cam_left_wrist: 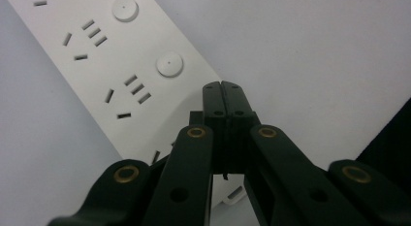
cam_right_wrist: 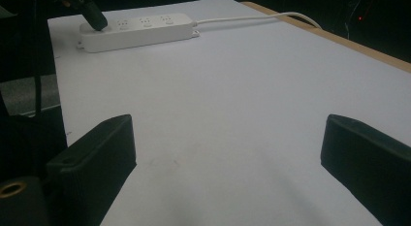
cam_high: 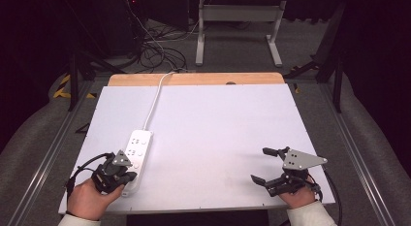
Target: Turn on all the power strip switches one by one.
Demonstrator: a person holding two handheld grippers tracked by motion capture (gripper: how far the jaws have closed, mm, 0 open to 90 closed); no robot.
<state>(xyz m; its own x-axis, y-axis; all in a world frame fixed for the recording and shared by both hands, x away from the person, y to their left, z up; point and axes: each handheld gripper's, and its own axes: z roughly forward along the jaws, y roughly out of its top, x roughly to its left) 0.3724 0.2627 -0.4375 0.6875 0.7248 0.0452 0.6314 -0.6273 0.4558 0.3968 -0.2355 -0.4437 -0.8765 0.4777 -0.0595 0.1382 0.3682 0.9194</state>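
A white power strip (cam_high: 137, 151) lies on the left of the white tabletop (cam_high: 218, 124), and its cord (cam_high: 154, 102) runs to the far edge. My left gripper (cam_high: 128, 177) is shut, its tips pressed together at the strip's near end. In the left gripper view the closed tips (cam_left_wrist: 224, 86) sit over the power strip (cam_left_wrist: 121, 56) beside a round button (cam_left_wrist: 169, 65). My right gripper (cam_high: 260, 165) stands open at the near right above bare table, nothing between its fingers. The right gripper view shows the right gripper (cam_right_wrist: 228, 153) wide apart, with the power strip (cam_right_wrist: 140, 29) and left gripper (cam_right_wrist: 94, 17) far off.
A wooden strip (cam_high: 194, 79) borders the table's far edge. Behind it on the floor are tangled cables (cam_high: 155, 51) and a white table frame (cam_high: 237, 27). Metal rails (cam_high: 354, 153) run along both sides.
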